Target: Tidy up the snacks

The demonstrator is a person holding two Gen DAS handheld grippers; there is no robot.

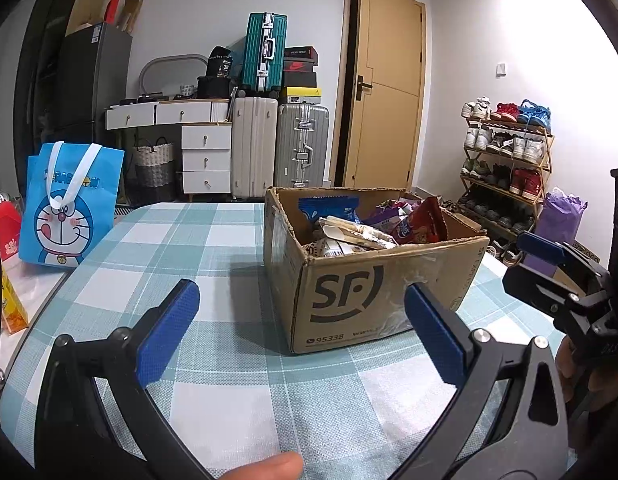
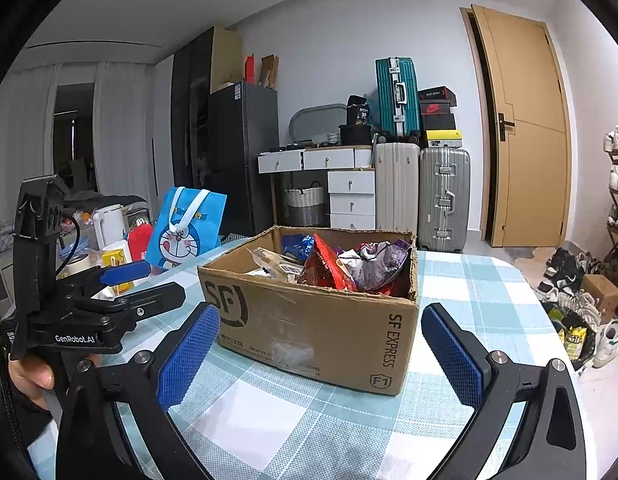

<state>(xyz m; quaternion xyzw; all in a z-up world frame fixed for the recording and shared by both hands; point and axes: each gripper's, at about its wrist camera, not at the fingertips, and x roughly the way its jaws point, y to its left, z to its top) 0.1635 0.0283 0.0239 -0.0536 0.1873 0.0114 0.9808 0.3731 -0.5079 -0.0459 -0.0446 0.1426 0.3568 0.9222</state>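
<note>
A blue cartoon-cat tote bag [image 1: 71, 204] is stood left of the brown cardboard box [image 1: 373, 280], heaped with crumpled snack packets [image 2: 337, 266], on the checked tablecloth [image 1: 237, 376]. Both the left gripper [image 1: 301, 332] and right gripper [image 2: 321, 356] are spread wide, empty, before it.

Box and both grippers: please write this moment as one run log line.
left gripper: open, empty | right gripper: open, empty | box: on table, snacks inside

A matt brown cardboard box [image 2: 309, 320] with ragged, torn edges holds glossy, crinkled plastic snack packets [image 2: 349, 268]. It sits on a woven checked tablecloth [image 1: 229, 400]. Both grippers' pads [image 2: 189, 360] are textured blue rubber on smooth black plastic.
</note>
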